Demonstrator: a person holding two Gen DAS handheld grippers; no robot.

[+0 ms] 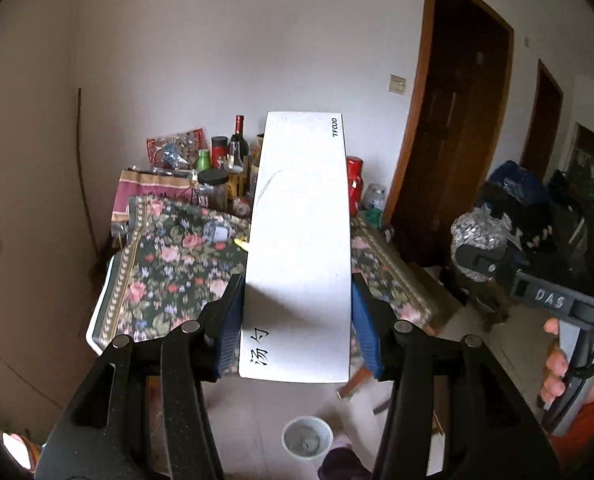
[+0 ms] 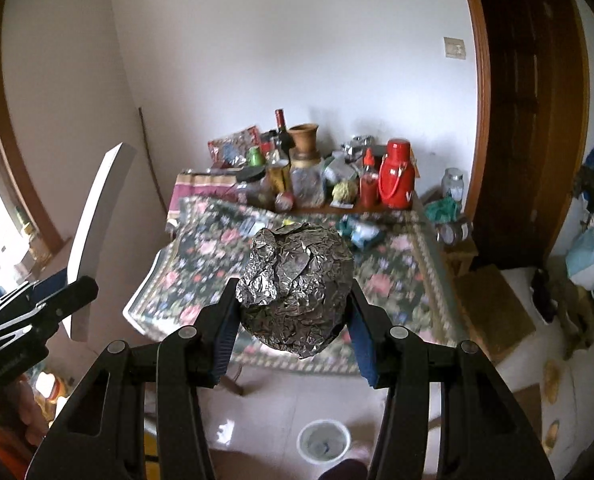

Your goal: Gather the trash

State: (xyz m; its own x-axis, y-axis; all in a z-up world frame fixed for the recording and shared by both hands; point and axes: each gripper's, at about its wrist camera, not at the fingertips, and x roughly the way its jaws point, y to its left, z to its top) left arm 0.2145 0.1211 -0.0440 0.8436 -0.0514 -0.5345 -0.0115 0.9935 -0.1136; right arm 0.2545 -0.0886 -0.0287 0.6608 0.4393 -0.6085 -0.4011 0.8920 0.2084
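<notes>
A table (image 2: 425,264) covered with a floral cloth is seen ahead, crowded at its far edge with bottles and jars. On the floor below, a small white bin (image 2: 323,440) stands open. A long white box (image 1: 301,240) is clamped near its lower end between the pads of the left gripper (image 1: 297,328), the jaws set about half apart across its width; it is judged stiff and light, though its length may make it swing. A crumpled foil ball (image 2: 297,284) is pinched at its sides by the right gripper (image 2: 293,320); it is judged very light and easily crushed.
</notes>
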